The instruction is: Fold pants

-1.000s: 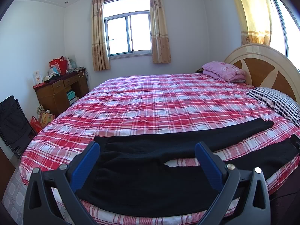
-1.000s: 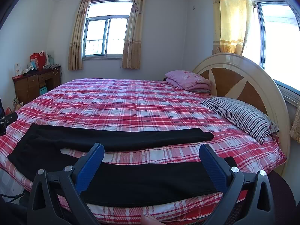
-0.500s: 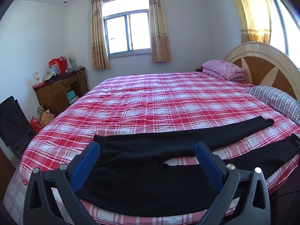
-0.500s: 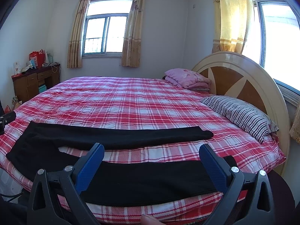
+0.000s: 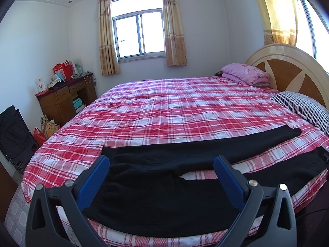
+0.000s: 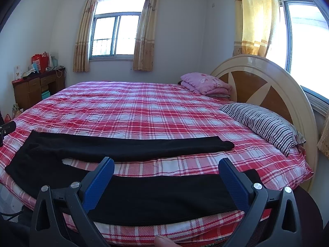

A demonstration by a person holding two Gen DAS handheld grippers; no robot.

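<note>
1. The black pants [image 5: 156, 187] lie flat on the red plaid bed [image 5: 174, 107] along its near edge, waist toward the desk side, both legs stretched toward the headboard [image 6: 265, 82] side.
2. The two legs are spread in a narrow V; a strip of plaid sheet shows between them. The far leg ends short of the striped pillow [image 6: 265, 123], apart from it; the near leg runs right along the bed's rim.
3. The left gripper [image 5: 161, 170] hovers over the waist and crotch part of the pants, its blue-padded jaws wide apart with nothing between them.
4. The right gripper [image 6: 166, 173] hovers above the near leg, toward its cuff end, jaws likewise spread and empty. A fingertip [image 6: 164, 242] shows at the bottom edge of the right wrist view.
5. Containers: the wooden desk [image 5: 65, 100] beyond the bed's foot side has an open cubby holding stacked boxes, among them a teal one; red bags [image 5: 62, 70] and small clutter sit on its top, and more bags stand on the floor beside it.
6. A folded pink blanket [image 6: 205, 83] rests on the bed against the headboard, well apart from the pants.
7. Beyond the pants the bed's middle and far half lie bare, giving open room.
</note>
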